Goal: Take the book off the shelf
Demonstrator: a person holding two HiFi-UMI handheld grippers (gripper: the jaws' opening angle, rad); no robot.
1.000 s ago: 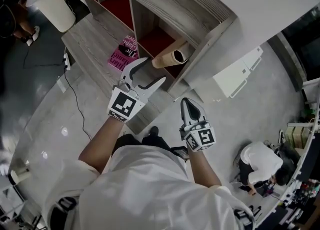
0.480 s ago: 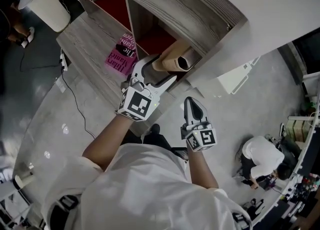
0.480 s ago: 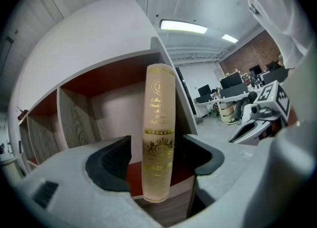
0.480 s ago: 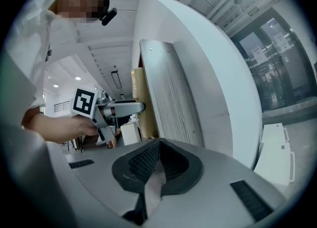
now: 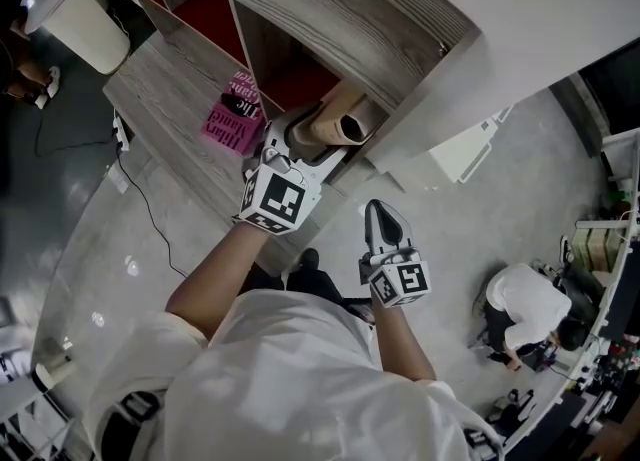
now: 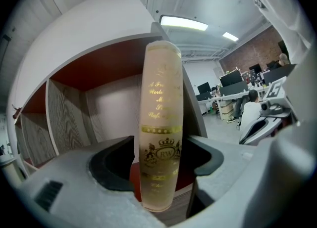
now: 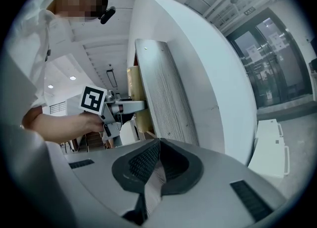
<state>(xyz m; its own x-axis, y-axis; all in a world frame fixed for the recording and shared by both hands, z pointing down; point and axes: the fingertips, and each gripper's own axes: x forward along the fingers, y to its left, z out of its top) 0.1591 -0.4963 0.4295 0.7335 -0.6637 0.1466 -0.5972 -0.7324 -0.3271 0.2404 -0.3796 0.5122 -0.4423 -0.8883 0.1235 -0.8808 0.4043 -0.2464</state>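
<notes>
Since a second ago my left gripper (image 5: 303,145) has gone forward off the ledge into the end compartment of the shelf (image 5: 330,9). Its jaws stand spread wide, one on each side of the book (image 6: 161,123). The left pad is clear of the spine; the right looks very near, perhaps touching. My right gripper (image 5: 379,211) hangs back, jaws pressed together on nothing.

To grip well, I judge I should reach deeper so the pads meet the flat covers, not the rounded spine. Then I close squarely and draw straight back.

The book stands upright against the compartment's right wall with its spine toward me. Its long axis is vertical, the gilt crest low and the lettering above.
</notes>
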